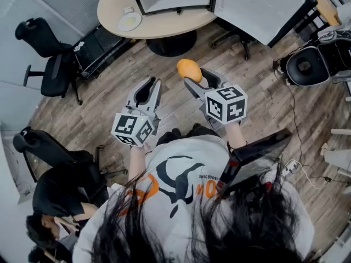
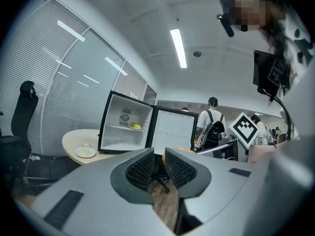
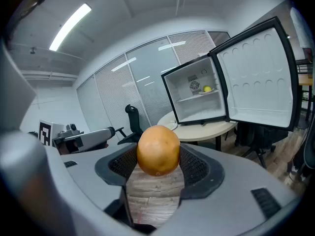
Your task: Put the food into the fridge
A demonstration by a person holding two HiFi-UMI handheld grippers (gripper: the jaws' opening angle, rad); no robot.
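One yellow item [image 2: 135,126] lies inside the fridge [image 2: 117,137].

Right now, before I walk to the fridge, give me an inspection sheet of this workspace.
Surface: round table.
Job's things: orange in right gripper; fridge on table, door open, yellow food on its shelf.
Clutter: plate on table beside fridge.
Grippers: right gripper shut on orange; left gripper jaws narrowly apart, empty.
Cables: cable across floor at right.
Surroundings: office chairs; another person at lower left.
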